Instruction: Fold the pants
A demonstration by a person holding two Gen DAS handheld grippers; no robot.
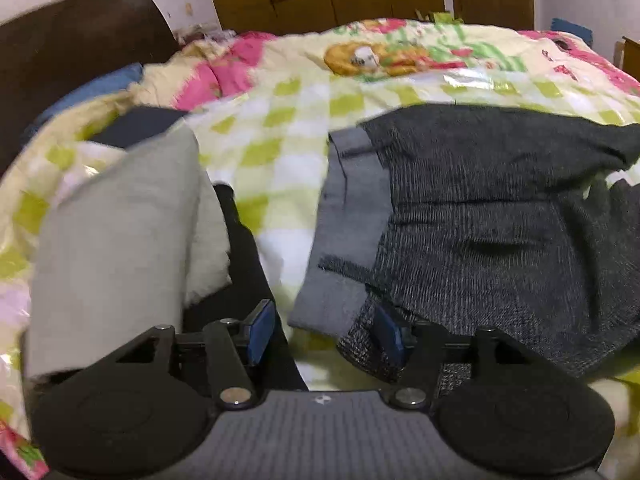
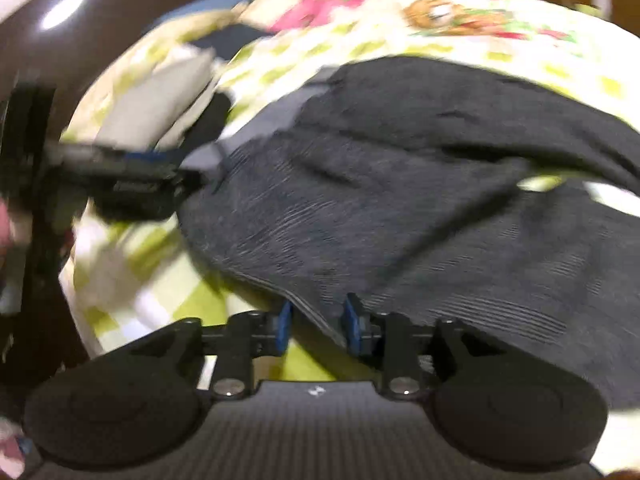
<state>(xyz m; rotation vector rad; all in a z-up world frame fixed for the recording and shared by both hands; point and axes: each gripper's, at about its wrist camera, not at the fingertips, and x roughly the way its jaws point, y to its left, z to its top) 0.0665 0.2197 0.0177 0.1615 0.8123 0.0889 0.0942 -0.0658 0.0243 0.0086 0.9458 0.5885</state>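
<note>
My left tool point(image 1: 324, 334) is matte black: two round disc housings flank a ribbed dark-grey centre plate that carries a small white emblem. From each disc a flat black link arm runs forward, pinned by a shiny silver screw at the base and a smaller one farther up. Each finger ends in a blue rectangular pad point(image 1: 260, 332) set in a black bracket. My right tool point(image 2: 316, 326) is the same make, with black discs, a ribbed grey plate bearing the white mark, silver pivot screws and blue pads point(image 2: 284, 326), though the picture is blurred
</note>
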